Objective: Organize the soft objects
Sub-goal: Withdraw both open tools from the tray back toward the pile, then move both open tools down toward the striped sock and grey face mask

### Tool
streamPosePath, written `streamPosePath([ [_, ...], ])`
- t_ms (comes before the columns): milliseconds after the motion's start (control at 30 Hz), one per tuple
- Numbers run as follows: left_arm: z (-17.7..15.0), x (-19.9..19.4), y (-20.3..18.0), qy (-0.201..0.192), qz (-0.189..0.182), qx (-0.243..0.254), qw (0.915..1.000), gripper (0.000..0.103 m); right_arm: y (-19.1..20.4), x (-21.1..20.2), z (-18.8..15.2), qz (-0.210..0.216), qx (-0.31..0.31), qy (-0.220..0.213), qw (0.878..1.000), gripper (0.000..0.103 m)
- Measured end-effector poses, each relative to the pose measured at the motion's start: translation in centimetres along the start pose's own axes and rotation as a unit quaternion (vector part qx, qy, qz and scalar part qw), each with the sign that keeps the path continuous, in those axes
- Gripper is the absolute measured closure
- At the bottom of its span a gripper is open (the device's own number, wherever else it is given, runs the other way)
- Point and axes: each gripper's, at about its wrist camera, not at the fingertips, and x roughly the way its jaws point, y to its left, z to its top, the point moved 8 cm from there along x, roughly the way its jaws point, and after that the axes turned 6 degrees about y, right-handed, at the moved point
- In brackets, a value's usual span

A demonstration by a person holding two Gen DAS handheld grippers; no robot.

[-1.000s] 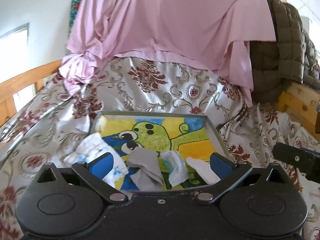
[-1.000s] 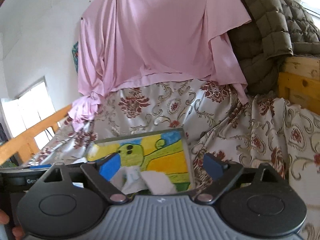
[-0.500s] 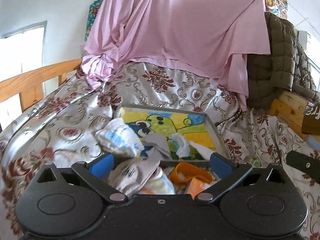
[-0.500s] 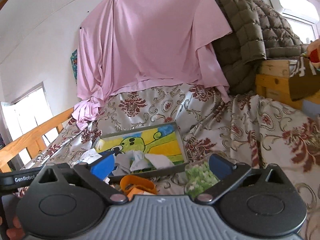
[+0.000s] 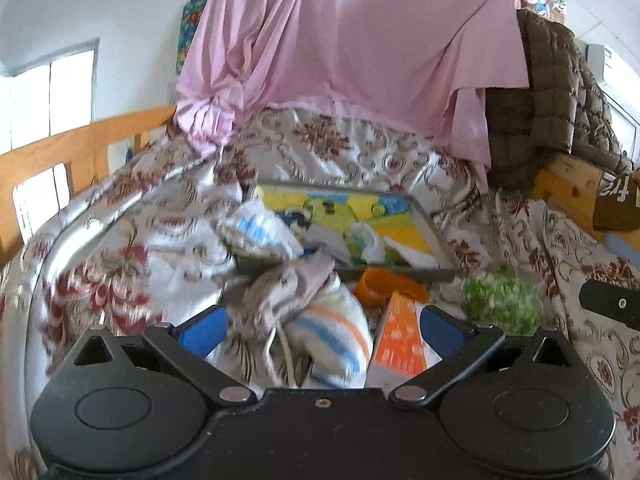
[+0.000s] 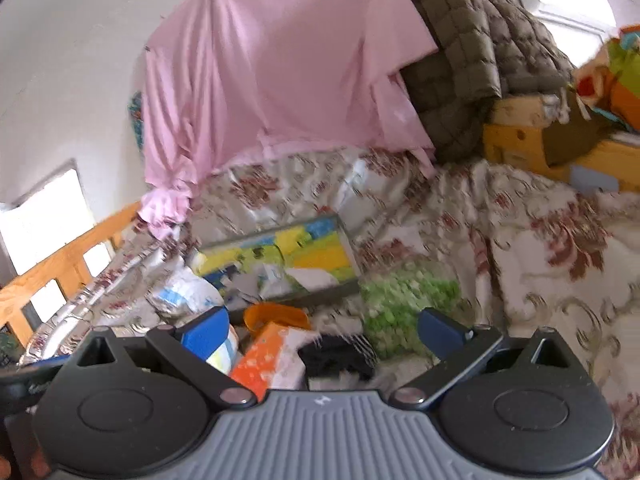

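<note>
Two grippers sit wide open in my feeds, holding nothing: my left gripper [image 5: 322,326] has its jaws spread over a heap of soft things on the bed, and my right gripper [image 6: 322,330] has its jaws spread just as far.

Nearest the left gripper lies a striped cloth [image 5: 334,338] in blue, orange and white, touching a grey patterned drawstring bag [image 5: 288,288]. Just beside them stands an orange-and-white box [image 5: 400,344], with an orange plastic piece [image 5: 384,284] behind it. In the right view a black-and-white furry item [image 6: 340,358] lies between the blue fingertips [image 6: 206,330], and a green speckled cloth [image 6: 404,300] lies just beyond.

Farther off, a tray [image 5: 436,236] with a yellow-and-green cartoon print holds several small white and grey cloths [image 5: 362,240]; a white-and-blue bundle [image 5: 260,232] overlaps its left edge.

The floral bedspread [image 5: 132,256] runs back to a hanging pink sheet [image 5: 352,52] and an olive quilted jacket [image 5: 548,100].
</note>
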Motion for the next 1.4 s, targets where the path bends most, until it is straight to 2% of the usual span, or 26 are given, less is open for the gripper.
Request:
streamPosePath([
  [133,-1.7,-0.2,0.5,0.024,0.000,-0.010,0.9996,0.001,-0.8,0.0,-1.4,-0.030,0.018,0.034,0.999,0.000],
  [300,-2.5,-0.4,0.0,0.028,0.001,0.003,0.9996,0.001,-0.2,-0.3,-2.6,-0.049,-0.010,0.045,0.998,0.000],
  [533,-3.8,-0.2,-0.6,0.052,0.000,0.020,0.9985,0.001,1.0,-0.2,-3.7,-0.056,-0.045,0.061,0.996,0.000],
  [667,-4.2,0.1,-0.6,0.058,0.014,0.032,0.9977,0.001,1.0,0.3,-4.1,-0.064,-0.050,0.079,0.994,0.000],
  [1200,-4.0,0.4,0.1,0.062,0.045,0.015,0.9969,0.001,0.8,2.3,-5.5,-0.082,-0.067,0.135,0.985,0.000],
  [1400,-4.0,1.0,0.4,0.075,0.051,0.009,0.9958,0.001,1.0,3.2,-6.0,-0.083,-0.075,0.157,0.981,0.000],
])
